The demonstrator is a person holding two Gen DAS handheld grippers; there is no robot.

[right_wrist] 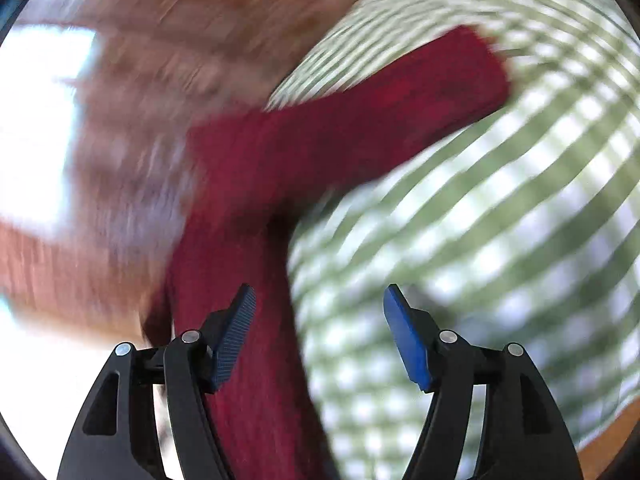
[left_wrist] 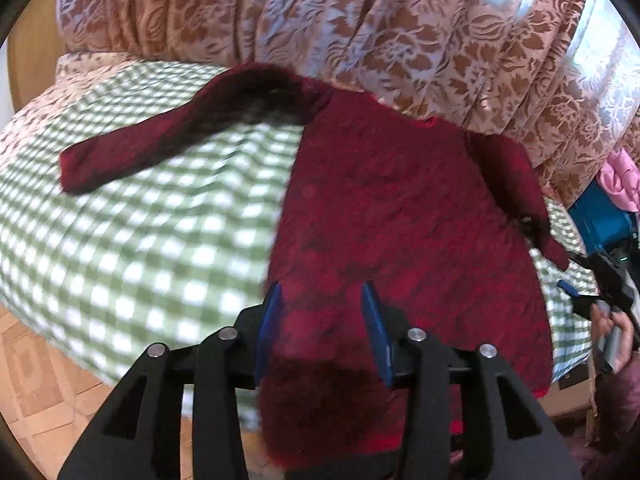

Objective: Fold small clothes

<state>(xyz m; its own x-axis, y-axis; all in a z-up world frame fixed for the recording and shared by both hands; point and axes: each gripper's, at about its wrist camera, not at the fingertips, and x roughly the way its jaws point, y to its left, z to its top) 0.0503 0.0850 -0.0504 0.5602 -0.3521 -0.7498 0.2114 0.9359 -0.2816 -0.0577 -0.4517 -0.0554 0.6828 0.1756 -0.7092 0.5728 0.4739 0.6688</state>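
A small dark red knitted sweater [left_wrist: 400, 208] lies spread on a green-and-white checked cloth [left_wrist: 140, 220], one sleeve [left_wrist: 160, 148] stretched to the left. My left gripper [left_wrist: 324, 320] is open, its blue pads straddling the sweater's near hem without pinching it. In the blurred right wrist view the sweater [right_wrist: 256, 208] runs from the bottom up to a sleeve [right_wrist: 420, 80] at the upper right. My right gripper [right_wrist: 320, 320] is open and empty; its left finger is over the red cloth. The right gripper also shows at the far right of the left wrist view [left_wrist: 592, 284].
A pink-and-brown floral curtain [left_wrist: 360, 28] hangs behind the surface. Pink and blue items [left_wrist: 612, 200] sit at the right edge. Patterned floor [left_wrist: 48, 380] shows at lower left. A hand [left_wrist: 616, 332] holds the right gripper.
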